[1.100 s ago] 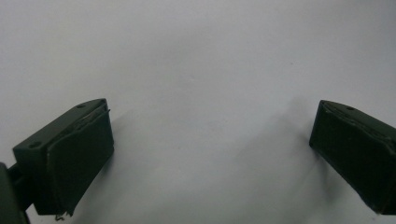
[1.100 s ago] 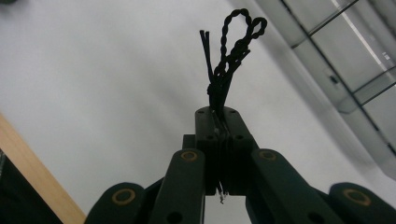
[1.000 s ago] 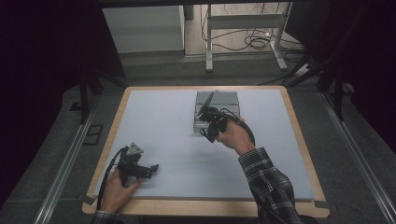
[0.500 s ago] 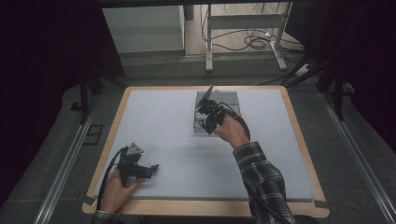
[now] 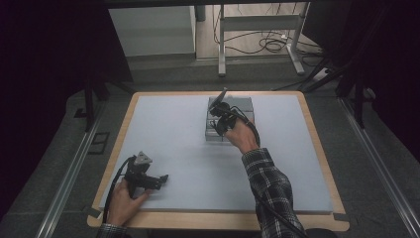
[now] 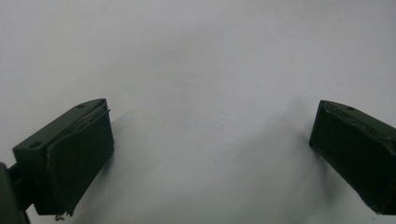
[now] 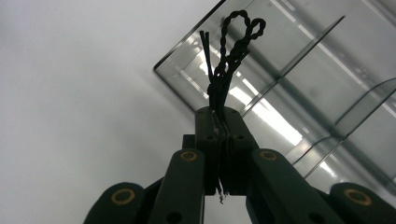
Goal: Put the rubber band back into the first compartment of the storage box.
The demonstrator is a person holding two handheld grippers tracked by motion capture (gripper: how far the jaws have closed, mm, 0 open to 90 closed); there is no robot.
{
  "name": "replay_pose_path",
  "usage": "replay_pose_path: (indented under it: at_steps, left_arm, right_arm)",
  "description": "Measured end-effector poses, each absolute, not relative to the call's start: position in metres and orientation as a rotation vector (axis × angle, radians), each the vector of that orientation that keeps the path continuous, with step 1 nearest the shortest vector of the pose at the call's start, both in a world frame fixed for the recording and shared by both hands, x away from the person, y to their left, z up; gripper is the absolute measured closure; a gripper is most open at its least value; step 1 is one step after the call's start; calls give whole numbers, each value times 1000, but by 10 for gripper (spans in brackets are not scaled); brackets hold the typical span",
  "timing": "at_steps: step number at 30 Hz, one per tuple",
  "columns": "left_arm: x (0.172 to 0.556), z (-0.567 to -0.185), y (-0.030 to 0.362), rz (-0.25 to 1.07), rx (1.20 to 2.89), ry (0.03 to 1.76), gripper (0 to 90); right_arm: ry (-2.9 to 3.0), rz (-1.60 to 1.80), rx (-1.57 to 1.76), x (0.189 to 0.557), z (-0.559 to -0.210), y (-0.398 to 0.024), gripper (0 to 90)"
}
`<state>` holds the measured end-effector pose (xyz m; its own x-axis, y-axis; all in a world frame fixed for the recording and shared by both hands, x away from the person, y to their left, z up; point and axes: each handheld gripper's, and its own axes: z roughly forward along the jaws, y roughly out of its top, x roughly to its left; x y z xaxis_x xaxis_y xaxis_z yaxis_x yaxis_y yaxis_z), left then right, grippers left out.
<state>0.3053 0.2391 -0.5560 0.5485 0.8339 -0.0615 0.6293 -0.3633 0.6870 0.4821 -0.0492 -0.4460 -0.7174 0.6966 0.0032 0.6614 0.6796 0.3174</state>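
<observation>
We read this as the carrying step: the right gripper (image 7: 223,122) has its fingers (image 7: 239,154) pressed together on a small bundle of black hair pins (image 7: 229,56), one of them a wavy loop and others straight prongs, standing up out of the fingertips. The pins sit over the near-left corner of the clear divided organizer (image 7: 299,93), so we judge the delivery into a compartment as not yet done.

The next move, in our judgement, calls for bringing the pins past that corner wall and over one slot of the organizer, lowering them between the partitions, and only then parting the fingers. The walls are thin and transparent, so a careless approach could catch the pins on an edge.

The left gripper (image 5: 148,178) rests on the desk (image 5: 173,144) well to the near-left of the organizer (image 5: 245,105), and its own view shows its fingers (image 6: 79,158) spread wide with only bare pale surface between them.

The high view gives us the layout: the right gripper (image 5: 221,119) over the organizer's left part, near the far middle of the desk, but the pins there are too small to make out clearly. The right gripper view supplies what the high one lacks: the pins, the grip on them, and the partitions.
</observation>
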Motion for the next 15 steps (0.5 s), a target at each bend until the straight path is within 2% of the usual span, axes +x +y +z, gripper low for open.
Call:
replay_pose_path:
  at_steps: [15]
  left_arm:
    - [305, -556, 239, 391, 2113, 1173, 0]
  right_arm:
    - [2692, 481, 1120, 503, -456, -37, 859]
